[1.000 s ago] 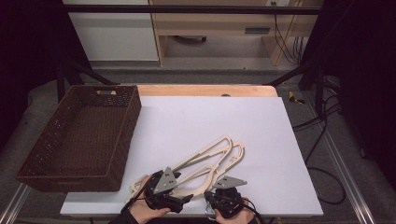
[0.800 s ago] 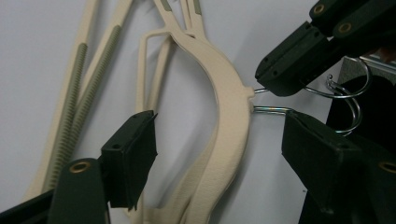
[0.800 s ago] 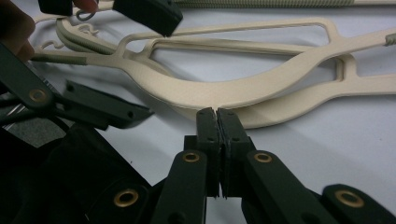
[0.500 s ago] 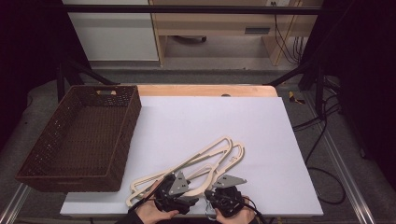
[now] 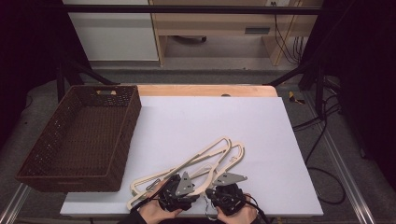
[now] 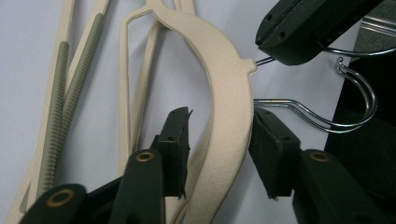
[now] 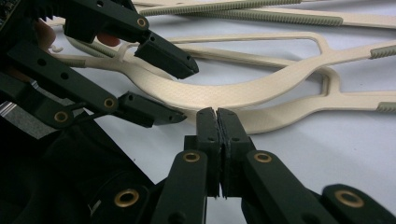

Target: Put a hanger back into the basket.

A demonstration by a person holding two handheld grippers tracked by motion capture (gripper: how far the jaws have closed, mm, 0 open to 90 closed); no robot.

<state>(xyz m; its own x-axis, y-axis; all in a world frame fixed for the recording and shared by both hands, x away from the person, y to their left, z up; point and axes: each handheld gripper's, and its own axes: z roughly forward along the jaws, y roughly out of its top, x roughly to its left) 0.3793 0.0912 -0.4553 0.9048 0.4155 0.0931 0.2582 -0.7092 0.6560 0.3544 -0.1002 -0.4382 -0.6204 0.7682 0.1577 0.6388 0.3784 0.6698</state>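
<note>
Left gripper [image 6: 219,140]: jaws straddle the curved neck of the upper cream hanger [image 6: 224,88], one pad on each side. They have just been closing with the hanger between them. In the left gripper view the right-hand pad sits against the hanger's edge, while a gap shows beside the left-hand pad, so the hanger is bracketed, not yet pinched.

Right gripper [image 7: 217,122]: jaws clenched flat together, pad faces touching along their length. Its tips sit right at the hanger neck, where the wire hook leaves it (whether the wire is caught between the pads I cannot tell). In the left gripper view this gripper appears as a black block at the root of the wire, with the metal hook [image 6: 359,100] curling out beside it.

From the high view, both hands sit at the near edge of the bench [image 5: 261,121], the left gripper [image 5: 180,191] just beside the right gripper [image 5: 226,196], each topped by its grey plate.

Hangers: a loose pile of cream hangers [image 5: 205,161] lies flat, overlapping, on the near half of the bench, necks and hooks toward the near edge, arms fanning away toward the middle (ribbed grey-green strips on the arms).

Brown wicker basket [image 5: 74,137]: along the left edge of the bench, well apart from the grippers.
</note>
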